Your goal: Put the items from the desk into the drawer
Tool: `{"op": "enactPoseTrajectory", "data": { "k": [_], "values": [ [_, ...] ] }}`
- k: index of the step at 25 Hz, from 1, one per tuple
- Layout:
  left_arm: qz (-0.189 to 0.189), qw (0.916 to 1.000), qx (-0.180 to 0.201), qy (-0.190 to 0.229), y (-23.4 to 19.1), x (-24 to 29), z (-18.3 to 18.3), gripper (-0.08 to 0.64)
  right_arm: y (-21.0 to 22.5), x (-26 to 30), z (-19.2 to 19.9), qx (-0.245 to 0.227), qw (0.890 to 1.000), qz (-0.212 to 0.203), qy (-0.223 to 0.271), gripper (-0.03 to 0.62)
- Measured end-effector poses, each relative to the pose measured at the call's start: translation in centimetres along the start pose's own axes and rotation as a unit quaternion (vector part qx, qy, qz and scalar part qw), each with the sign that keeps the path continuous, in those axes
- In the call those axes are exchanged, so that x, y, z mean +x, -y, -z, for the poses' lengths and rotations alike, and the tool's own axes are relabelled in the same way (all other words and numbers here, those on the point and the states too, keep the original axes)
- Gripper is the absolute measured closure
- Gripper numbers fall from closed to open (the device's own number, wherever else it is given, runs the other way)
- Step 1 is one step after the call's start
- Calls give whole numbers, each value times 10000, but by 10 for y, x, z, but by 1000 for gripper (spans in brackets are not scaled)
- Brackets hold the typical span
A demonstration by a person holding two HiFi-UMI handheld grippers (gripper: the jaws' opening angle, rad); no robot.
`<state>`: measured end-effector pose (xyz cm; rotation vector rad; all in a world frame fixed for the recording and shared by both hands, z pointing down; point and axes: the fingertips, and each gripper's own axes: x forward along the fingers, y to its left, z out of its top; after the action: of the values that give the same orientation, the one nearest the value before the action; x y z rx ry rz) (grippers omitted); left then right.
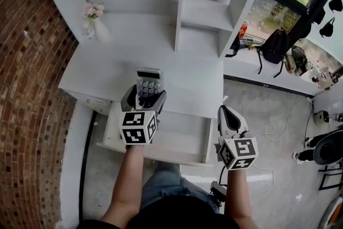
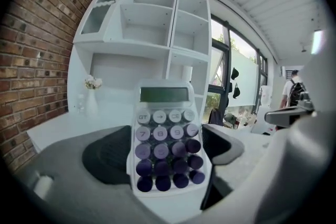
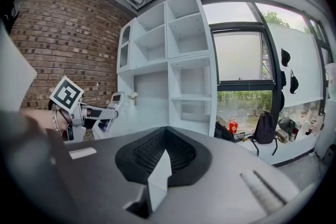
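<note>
Gripping a white plastic calculator with round purple keys [image 2: 164, 139] by its 2 long sides, the left gripper [image 1: 144, 96] holds it clear of the white desk [image 1: 102, 75], over the front edge and above the open white drawer [image 1: 179, 139]. Display end points away from the hand. Right gripper [image 1: 227, 113] hangs just off the drawer's right edge, jaws pressed together on nothing. Small white vase of pale flowers [image 1: 92, 23] stands at the desk's back left corner.
</note>
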<state>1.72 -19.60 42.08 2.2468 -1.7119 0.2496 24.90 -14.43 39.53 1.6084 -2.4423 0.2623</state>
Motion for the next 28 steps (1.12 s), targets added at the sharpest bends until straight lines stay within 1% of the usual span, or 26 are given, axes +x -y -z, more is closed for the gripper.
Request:
{"op": "enactPoseTrajectory", "data": {
  "k": [4,7,9,11,13,16,18,20,22,24,26,28],
  "values": [
    [91,9998,106,166,13,-14,-9,129,-1,-19,3,51,9999,77,50,582],
    [231,9994,156,206,22,-19,-5,129,-1,-31,8,83,9999,134,56,581],
    [362,9991,65,187,27,-20,4,129,-2,-35,14,104,9998,158,20,581],
    [497,9987,-74,75,30,-17,22,129,-4,-36,22,115,9998,157,-45,582],
    [631,9978,-114,-165,32,-7,49,129,-8,-36,32,102,9997,147,-158,581],
    [744,9949,-69,-682,32,15,105,129,-12,-34,52,80,9990,156,-401,581],
    [739,9916,115,-1058,31,33,142,129,-12,-33,67,81,9981,199,-576,582],
    [722,9869,274,-1419,28,51,172,130,-12,-32,80,101,9970,262,-723,582],
    [673,9821,435,-1705,24,63,189,130,-13,-30,88,129,9960,326,-822,581],
    [660,9776,606,-1903,25,69,198,130,-13,-28,91,164,9952,392,-882,581],
    [769,9734,711,-2038,31,70,206,130,-12,-29,91,210,9943,461,-933,581],
    [993,9675,823,-2177,39,62,213,130,-11,-29,90,271,9936,548,-946,581]
  ]
}}
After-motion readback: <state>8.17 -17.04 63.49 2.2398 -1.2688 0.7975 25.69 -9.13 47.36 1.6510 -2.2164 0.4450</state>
